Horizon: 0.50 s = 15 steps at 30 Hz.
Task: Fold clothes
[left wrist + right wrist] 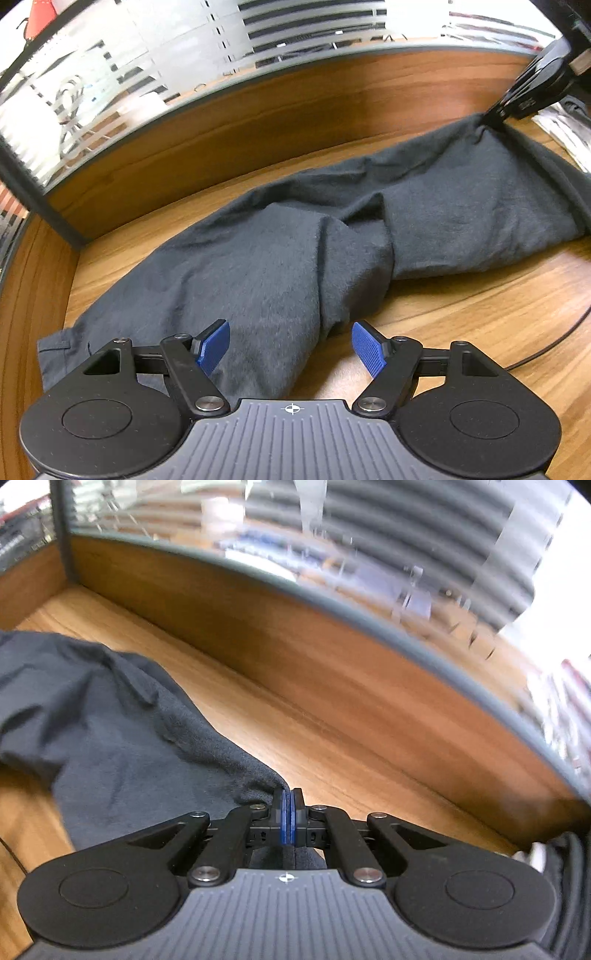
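The left gripper (290, 349) hangs with its blue pads (214, 345) spread wide and nothing pinched, the near end of the dark grey garment (280, 258) lying crumpled on the wooden table (480, 314) just below and ahead of it. Far ahead to its right, the right gripper (289, 814) is clamped tight on the garment's far corner. No brand, label or writing is readable anywhere.
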Each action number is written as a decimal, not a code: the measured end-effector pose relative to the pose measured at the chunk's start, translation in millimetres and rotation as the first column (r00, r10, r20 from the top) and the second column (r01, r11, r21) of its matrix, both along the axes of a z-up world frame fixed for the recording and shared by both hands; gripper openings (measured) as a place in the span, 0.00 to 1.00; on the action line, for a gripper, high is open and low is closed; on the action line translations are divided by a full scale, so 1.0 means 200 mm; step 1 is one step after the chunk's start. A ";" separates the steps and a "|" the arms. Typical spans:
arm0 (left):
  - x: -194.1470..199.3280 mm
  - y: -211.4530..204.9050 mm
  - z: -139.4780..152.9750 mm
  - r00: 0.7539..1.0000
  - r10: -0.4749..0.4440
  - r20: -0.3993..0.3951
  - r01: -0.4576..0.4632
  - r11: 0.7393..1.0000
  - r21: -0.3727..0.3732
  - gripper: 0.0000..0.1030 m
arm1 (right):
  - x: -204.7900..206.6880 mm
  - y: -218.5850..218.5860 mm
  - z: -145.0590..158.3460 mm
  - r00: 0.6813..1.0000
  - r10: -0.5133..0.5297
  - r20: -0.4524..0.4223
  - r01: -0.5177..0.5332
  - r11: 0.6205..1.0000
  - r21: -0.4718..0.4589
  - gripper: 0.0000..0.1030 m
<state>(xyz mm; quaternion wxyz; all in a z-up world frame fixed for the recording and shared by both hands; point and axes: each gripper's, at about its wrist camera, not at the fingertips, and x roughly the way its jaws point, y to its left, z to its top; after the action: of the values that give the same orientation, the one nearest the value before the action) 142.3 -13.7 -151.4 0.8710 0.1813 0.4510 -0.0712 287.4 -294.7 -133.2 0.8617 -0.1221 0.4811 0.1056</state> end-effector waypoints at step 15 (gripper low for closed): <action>0.05 -0.04 -0.17 0.993 -0.102 -0.050 0.107 0.990 0.095 0.77 | 0.08 0.00 -0.24 0.995 -0.007 -0.098 0.012 0.999 0.048 0.44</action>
<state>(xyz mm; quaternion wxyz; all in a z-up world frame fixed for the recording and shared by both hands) 151.4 -21.3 -184.9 0.8458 0.2452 0.4634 -0.0988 302.9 -294.8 -182.0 0.8403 -0.0937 0.5206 0.1189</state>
